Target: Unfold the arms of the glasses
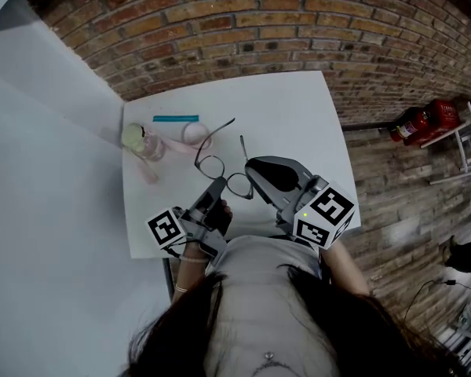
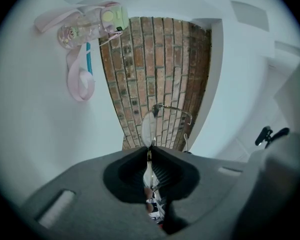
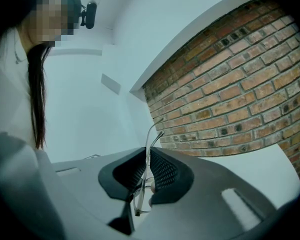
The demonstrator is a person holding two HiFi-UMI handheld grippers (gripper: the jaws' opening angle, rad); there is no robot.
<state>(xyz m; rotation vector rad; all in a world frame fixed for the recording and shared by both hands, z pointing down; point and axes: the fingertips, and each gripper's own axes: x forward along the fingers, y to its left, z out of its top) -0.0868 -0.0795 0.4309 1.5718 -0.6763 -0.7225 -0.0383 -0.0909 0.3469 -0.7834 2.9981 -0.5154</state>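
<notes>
Thin wire-rimmed glasses (image 1: pixel 210 166) are at the near middle of the white table (image 1: pixel 290 108). Both arms point away from me toward the brick wall, the left one angled far out. My left gripper (image 1: pixel 218 181) is shut on the left lens rim; in the left gripper view the jaws (image 2: pixel 149 151) pinch the rim and the lens (image 2: pixel 148 126) stands up beyond them. My right gripper (image 1: pixel 251 177) is shut on the right side of the glasses. In the right gripper view the jaws (image 3: pixel 146 154) clamp the frame, with thin wire ends (image 3: pixel 155 129) rising past them.
A small clear bottle with a pale green cap (image 1: pixel 141 141) lies at the table's left with a pink strap (image 2: pixel 80 79), a teal stick (image 1: pixel 175 118) and a round pinkish lid (image 1: pixel 195 133). Behind is a brick wall (image 1: pixel 298 22). A red fire extinguisher (image 1: pixel 422 122) lies on the floor to the right.
</notes>
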